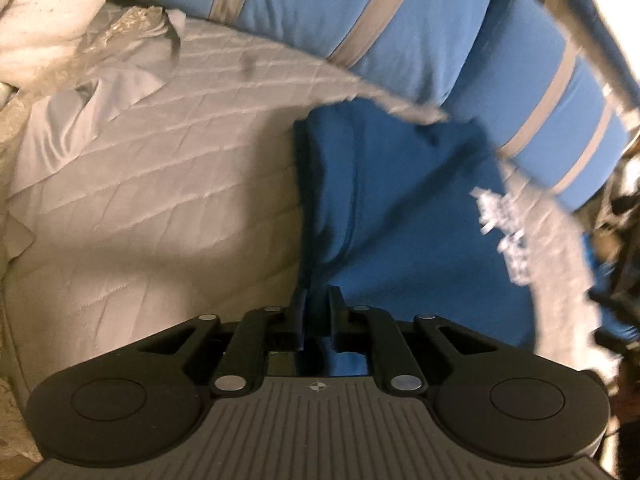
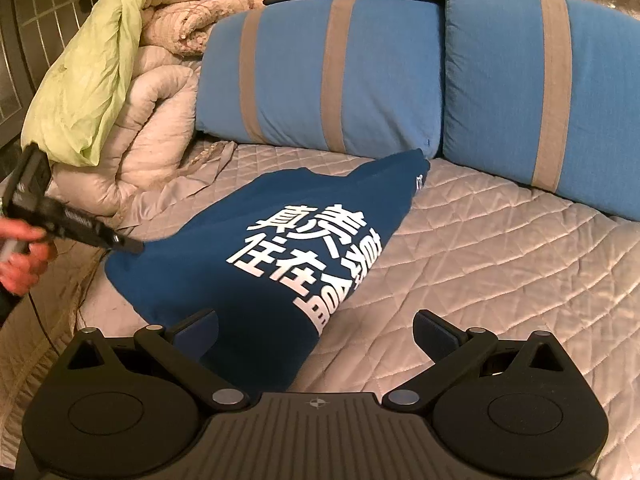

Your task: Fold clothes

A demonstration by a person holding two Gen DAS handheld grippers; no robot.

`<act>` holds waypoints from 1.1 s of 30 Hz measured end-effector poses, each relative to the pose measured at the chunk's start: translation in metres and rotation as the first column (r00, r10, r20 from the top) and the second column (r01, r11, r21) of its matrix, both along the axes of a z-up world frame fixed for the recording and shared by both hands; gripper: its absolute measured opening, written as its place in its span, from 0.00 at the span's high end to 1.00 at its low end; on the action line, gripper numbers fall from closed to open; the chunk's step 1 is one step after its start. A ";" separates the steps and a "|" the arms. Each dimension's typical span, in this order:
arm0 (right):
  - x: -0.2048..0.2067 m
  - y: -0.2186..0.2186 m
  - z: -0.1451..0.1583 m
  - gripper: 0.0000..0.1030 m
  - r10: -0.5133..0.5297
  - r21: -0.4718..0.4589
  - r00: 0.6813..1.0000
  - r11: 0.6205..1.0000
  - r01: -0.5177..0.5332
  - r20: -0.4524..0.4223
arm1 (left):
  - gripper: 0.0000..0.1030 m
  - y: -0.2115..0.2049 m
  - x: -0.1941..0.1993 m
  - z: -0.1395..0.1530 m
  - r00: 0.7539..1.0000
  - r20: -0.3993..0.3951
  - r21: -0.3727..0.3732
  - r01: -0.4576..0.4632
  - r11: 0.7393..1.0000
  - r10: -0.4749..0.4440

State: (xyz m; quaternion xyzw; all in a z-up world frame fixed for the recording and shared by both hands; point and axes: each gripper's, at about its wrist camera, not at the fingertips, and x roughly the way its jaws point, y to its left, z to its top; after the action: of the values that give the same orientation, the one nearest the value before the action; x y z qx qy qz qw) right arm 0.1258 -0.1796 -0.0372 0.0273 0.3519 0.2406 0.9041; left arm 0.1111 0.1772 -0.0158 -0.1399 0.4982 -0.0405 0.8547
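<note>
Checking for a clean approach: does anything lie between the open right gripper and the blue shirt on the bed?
Nothing visible does. The right gripper hangs open right at the blue shirt, whose near edge lies between its jaws on the quilted cover.

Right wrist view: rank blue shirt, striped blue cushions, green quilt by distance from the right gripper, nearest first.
1. Blue shirt: on the bed cover just ahead of the open right gripper, reaching its left finger.
2. Striped blue cushions: behind the shirt, across the back of the bed.
3. Green quilt: far left corner, on the piled bedding.
</note>
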 end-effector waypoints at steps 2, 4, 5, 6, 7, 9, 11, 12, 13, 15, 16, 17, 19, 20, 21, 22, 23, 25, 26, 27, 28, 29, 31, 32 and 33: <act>0.000 -0.001 -0.001 0.00 -0.002 -0.006 1.000 1.000 0.002 -0.003 | 0.88 -0.009 -0.002 -0.004 1.000 0.007 0.071 0.028 0.997 -0.029; 0.000 -0.002 0.000 0.00 -0.004 -0.018 1.000 1.000 0.004 -0.003 | 0.86 -0.015 -0.004 -0.007 0.999 0.016 0.116 0.045 0.992 -0.047; 0.000 -0.003 0.000 0.00 -0.005 -0.020 1.000 1.000 0.005 -0.002 | 0.82 -0.016 -0.005 -0.006 0.998 0.023 0.134 0.054 0.989 -0.057; 0.000 -0.004 0.000 0.00 -0.006 -0.020 1.000 1.000 0.006 -0.002 | 0.76 -0.017 -0.006 -0.004 0.997 0.030 0.153 0.063 0.986 -0.068; 0.000 -0.005 0.001 0.00 -0.007 -0.020 1.000 1.000 0.007 -0.001 | 0.73 -0.019 -0.006 -0.003 0.996 0.037 0.171 0.071 0.983 -0.079; 0.001 -0.008 0.002 0.00 -0.012 -0.019 1.000 1.000 0.012 0.001 | 0.53 -0.015 -0.007 0.001 0.996 0.051 0.156 0.064 0.986 -0.073; 0.003 -0.009 0.002 0.00 -0.018 -0.021 1.000 1.000 0.018 0.001 | 0.39 -0.006 -0.007 0.005 0.996 0.070 0.101 0.051 0.994 -0.058; 0.004 -0.008 0.002 0.00 -0.022 -0.021 1.000 1.000 0.022 0.001 | 0.34 0.000 -0.006 0.005 0.996 0.077 0.038 0.044 0.998 -0.046; 0.005 -0.008 0.002 0.00 -0.026 -0.020 1.000 0.999 0.026 -0.002 | 0.32 0.007 -0.005 0.005 0.997 0.076 -0.044 0.035 0.998 -0.032; 0.008 -0.007 0.001 0.00 -0.027 -0.017 1.000 0.999 0.027 -0.007 | 0.25 0.016 0.001 -0.002 0.999 0.051 -0.155 0.018 0.988 -0.010; 0.009 -0.006 0.001 0.00 -0.027 -0.017 1.000 0.999 0.027 -0.009 | 0.24 0.020 0.003 -0.005 0.999 0.038 -0.207 0.008 0.978 0.000; 0.010 -0.005 0.000 0.00 -0.028 -0.018 1.000 0.999 0.027 -0.010 | 0.24 0.021 0.006 -0.012 1.000 0.022 -0.212 0.003 0.977 0.002; 0.013 -0.003 -0.001 0.00 -0.028 -0.017 1.000 0.999 0.028 -0.014 | 0.24 0.022 0.010 -0.026 1.000 -0.012 -0.205 -0.006 0.979 0.004; 0.015 -0.003 -0.001 0.00 -0.028 -0.016 0.999 0.999 0.028 -0.017 | 0.24 0.023 0.012 -0.033 1.000 -0.028 -0.202 -0.010 0.979 0.005; 0.017 -0.002 -0.002 0.00 -0.026 -0.015 0.999 1.000 0.026 -0.021 | 0.24 0.027 0.011 -0.041 0.999 -0.037 -0.238 -0.014 0.971 0.006; 0.019 -0.002 -0.002 0.00 -0.023 -0.013 0.999 1.000 0.023 -0.024 | 0.24 0.031 0.011 -0.049 0.999 -0.044 -0.279 -0.018 0.960 0.006; 0.021 -0.002 -0.002 0.00 -0.020 -0.012 0.999 1.000 0.020 -0.027 | 0.24 0.037 0.009 -0.057 0.999 -0.051 -0.331 -0.031 0.943 0.015; 0.026 -0.003 -0.002 0.00 -0.021 -0.005 0.999 1.000 0.021 -0.039 | 0.24 0.047 0.006 -0.065 0.998 -0.049 -0.412 -0.046 0.910 0.028; 0.030 -0.005 -0.002 0.00 -0.025 0.002 0.999 1.000 0.025 -0.046 | 0.25 0.050 0.005 -0.069 0.998 -0.050 -0.442 -0.042 0.896 0.022; 0.034 -0.006 -0.002 0.00 -0.030 0.006 0.998 1.000 0.030 -0.050 | 0.25 0.052 0.003 -0.071 0.998 -0.054 -0.465 -0.034 0.885 0.010; 0.038 -0.008 -0.002 0.00 -0.035 0.009 0.998 0.999 0.036 -0.054 | 0.25 0.053 0.003 -0.073 0.998 -0.059 -0.487 -0.024 0.873 -0.006; 0.042 -0.009 -0.002 0.00 -0.042 0.011 0.998 0.999 0.043 -0.056 | 0.26 0.052 0.003 -0.075 0.998 -0.064 -0.504 -0.015 0.864 -0.020; 0.052 -0.012 -0.001 0.00 -0.054 0.023 0.996 0.998 0.055 -0.065 | 0.26 0.052 0.003 -0.079 0.996 -0.071 -0.536 0.001 0.844 -0.046; 0.058 -0.012 -0.002 0.00 -0.060 0.033 0.996 0.997 0.063 -0.071 | 0.32 0.051 0.004 -0.083 0.996 -0.078 -0.550 -0.002 0.835 -0.049; 0.064 -0.013 -0.003 0.00 -0.067 0.043 0.995 0.997 0.070 -0.078 | 0.44 0.050 0.005 -0.087 0.995 -0.085 -0.564 -0.006 0.826 -0.051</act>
State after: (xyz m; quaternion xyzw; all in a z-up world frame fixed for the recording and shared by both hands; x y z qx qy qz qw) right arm 0.1899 -0.1925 -0.0405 0.0693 0.3796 0.2162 0.8968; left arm 0.1164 0.2275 -0.1023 -0.3816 0.5063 -0.1888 0.7499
